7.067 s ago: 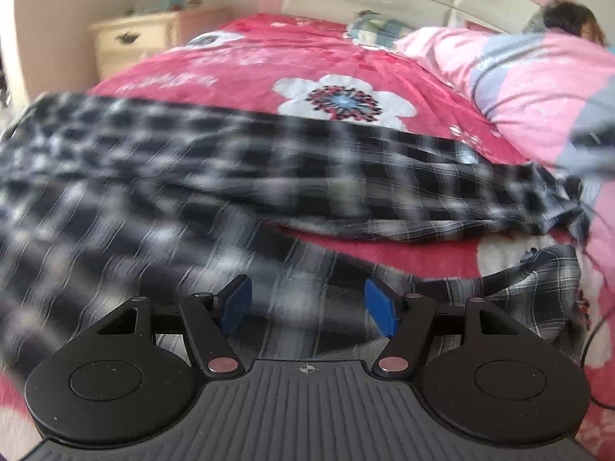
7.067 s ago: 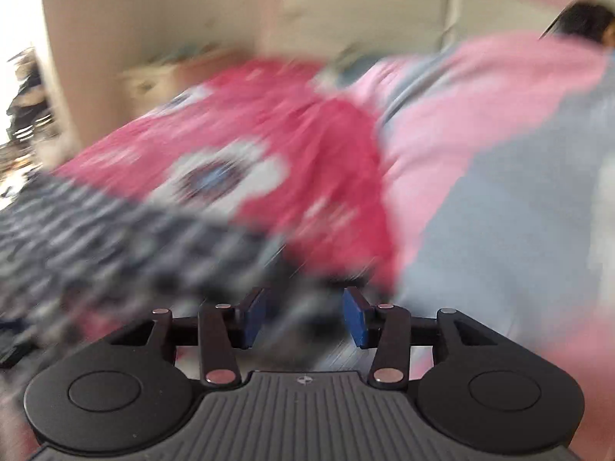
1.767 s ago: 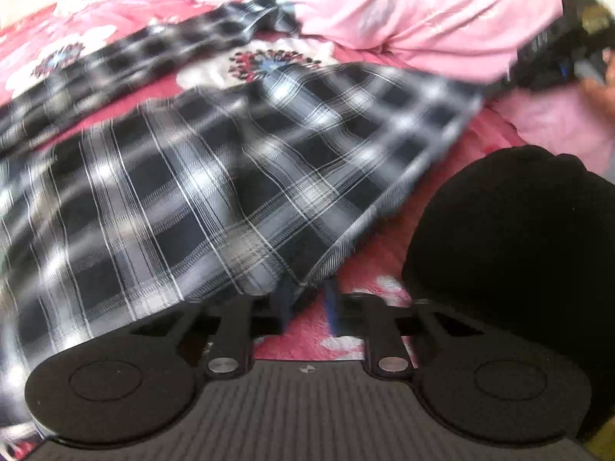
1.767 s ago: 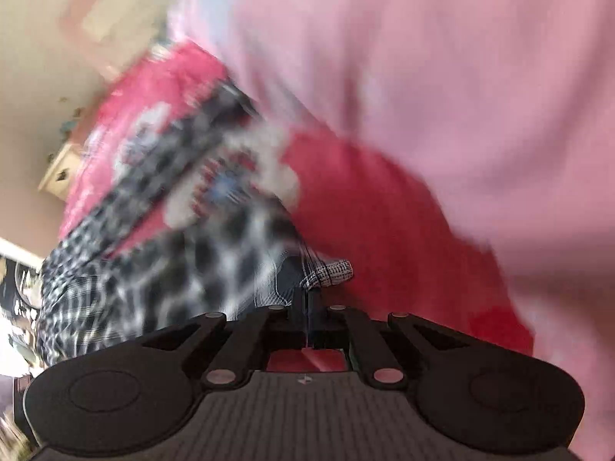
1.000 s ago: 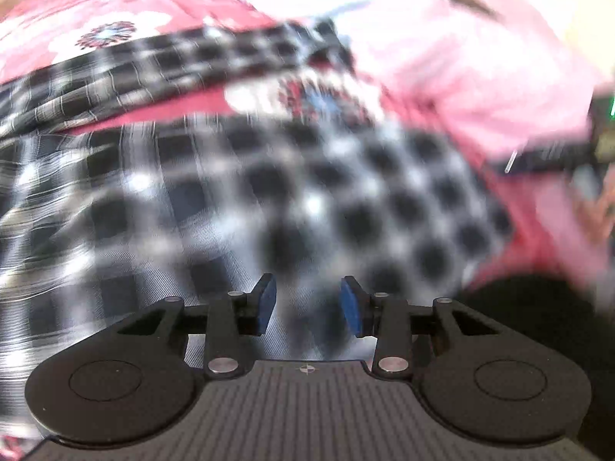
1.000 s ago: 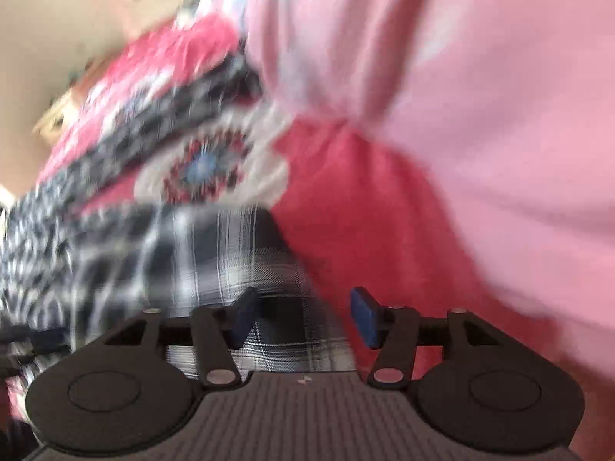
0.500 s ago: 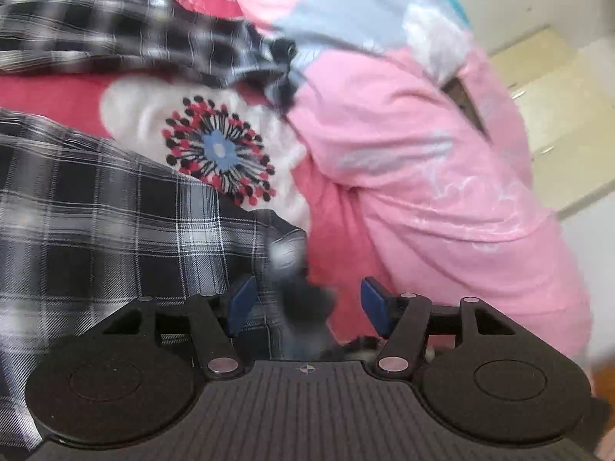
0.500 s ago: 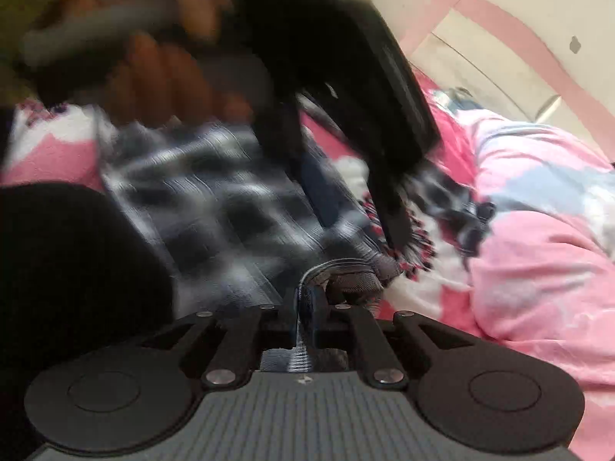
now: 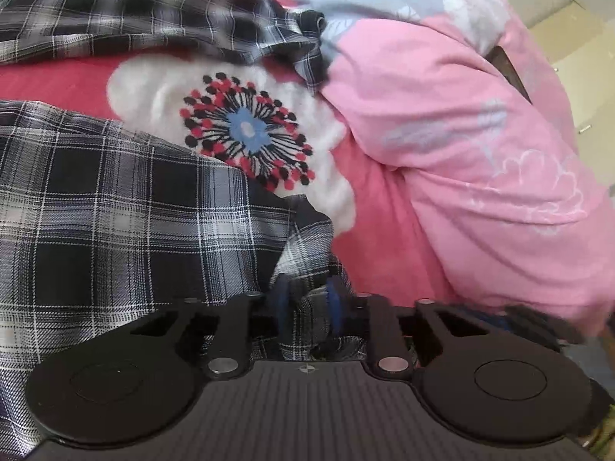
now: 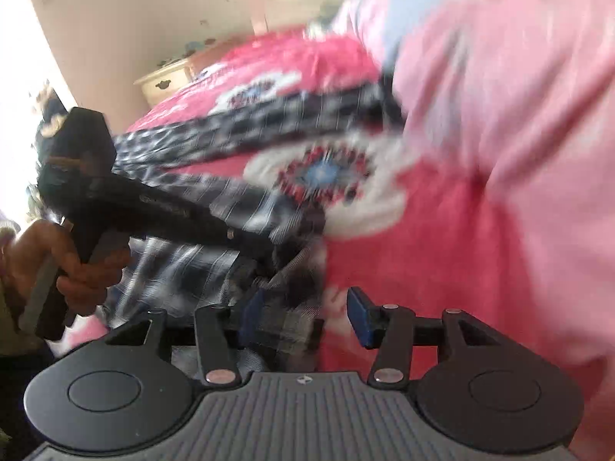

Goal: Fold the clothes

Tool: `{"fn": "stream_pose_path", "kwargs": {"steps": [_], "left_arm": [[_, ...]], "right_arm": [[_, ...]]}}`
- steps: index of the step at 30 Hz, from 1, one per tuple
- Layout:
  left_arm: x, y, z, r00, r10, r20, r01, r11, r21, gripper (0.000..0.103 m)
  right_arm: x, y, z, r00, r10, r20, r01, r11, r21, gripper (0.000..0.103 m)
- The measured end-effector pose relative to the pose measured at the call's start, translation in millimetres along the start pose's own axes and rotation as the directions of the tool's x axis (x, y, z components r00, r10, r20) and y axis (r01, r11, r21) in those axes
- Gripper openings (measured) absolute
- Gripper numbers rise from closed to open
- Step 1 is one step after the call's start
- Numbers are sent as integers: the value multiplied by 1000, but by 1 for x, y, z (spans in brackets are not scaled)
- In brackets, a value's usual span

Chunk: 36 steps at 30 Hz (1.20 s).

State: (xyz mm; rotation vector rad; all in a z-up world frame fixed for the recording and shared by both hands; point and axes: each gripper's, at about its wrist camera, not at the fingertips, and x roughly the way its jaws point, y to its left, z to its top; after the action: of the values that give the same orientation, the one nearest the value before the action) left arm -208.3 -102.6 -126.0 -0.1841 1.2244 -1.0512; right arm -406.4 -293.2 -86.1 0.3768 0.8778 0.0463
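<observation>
A black-and-white plaid shirt (image 9: 115, 211) lies spread on a red flowered bedspread (image 9: 384, 230), one sleeve stretched along the top. My left gripper (image 9: 307, 305) is closing, and its blue pads pinch a bunched corner of the shirt's hem. In the right wrist view the shirt (image 10: 184, 269) is blurred. The left gripper (image 10: 271, 249) reaches into that same corner, held by a hand (image 10: 77, 269). My right gripper (image 10: 303, 319) is opening. Loose plaid cloth lies by its left pad (image 10: 250, 319), and neither pad presses on it.
A bulky pink and blue quilt (image 9: 461, 134) is heaped along the right side of the bed, close to the shirt's corner. A cream nightstand (image 10: 165, 80) stands at the far wall beyond the bed.
The left jaws, wide half a second ago, have closed on the shirt's corner. The right gripper, then shut on that corner, has let go and spread its jaws.
</observation>
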Motion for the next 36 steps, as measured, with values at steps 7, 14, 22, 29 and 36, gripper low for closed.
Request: {"fn": "stream_pose_path", "kwargs": {"steps": [7,14,22,29,36], "left_arm": [[-22,4,2,991,-73,116,80,995,-63,2],[-26,-10,9,920,-268,285,301,951,-75,0],[62,-63,22,982,-167,91,165,986,33,18],[35,-57,23,982,-114,152,108,993,48,41],[23,-59,17,997,-63,42,58,993,102,41]], "right_arm": [[-48,35,-30,993,16,114,1,989,-148,6],[-93,38,-65,940,-166,297,187,981,-43,6],[-71,10,-83,913,-353,204,304,923,236,6],[-65,9,-85,899,-405,165,358,899,253,6],[-71,-1,-75,923,-370,107,335,908,251,22]]}}
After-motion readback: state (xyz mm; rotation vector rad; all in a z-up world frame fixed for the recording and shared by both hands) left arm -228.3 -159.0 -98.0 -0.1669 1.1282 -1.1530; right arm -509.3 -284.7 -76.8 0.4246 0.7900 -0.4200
